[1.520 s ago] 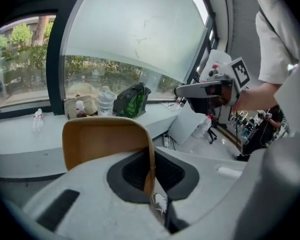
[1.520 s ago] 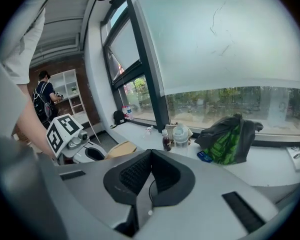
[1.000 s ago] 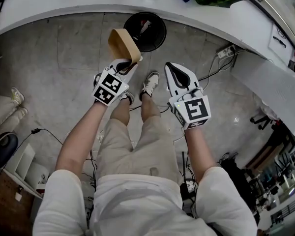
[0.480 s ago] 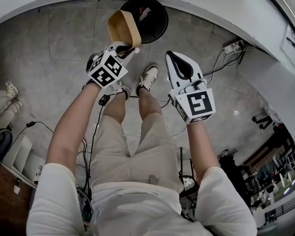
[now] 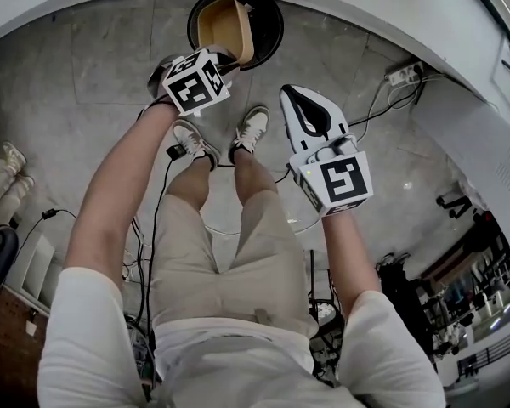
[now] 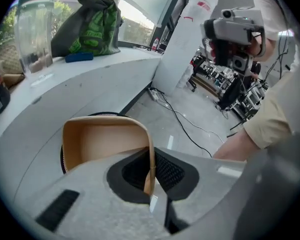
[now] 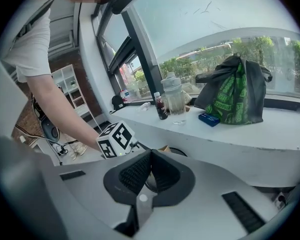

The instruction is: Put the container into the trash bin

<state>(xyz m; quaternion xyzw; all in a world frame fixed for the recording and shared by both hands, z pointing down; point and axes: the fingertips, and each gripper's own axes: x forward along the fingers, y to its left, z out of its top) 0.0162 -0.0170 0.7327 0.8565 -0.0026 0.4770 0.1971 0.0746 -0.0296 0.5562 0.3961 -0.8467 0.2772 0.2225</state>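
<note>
**Container held over the trash bin**

Since a moment ago the left gripper (image 5: 223, 58) has carried the one tan container (image 5: 225, 24) forward. The container now hangs over the mouth of the single black trash bin (image 5: 274, 31), with the jaws clamped on its wall. The right gripper (image 5: 299, 100) stays back, its jaws together and empty. The bin stands against a curved white counter (image 5: 68, 2), which bears a green bag (image 7: 235, 91), a bottle (image 7: 161, 106) and a cup (image 7: 174, 95).
</note>
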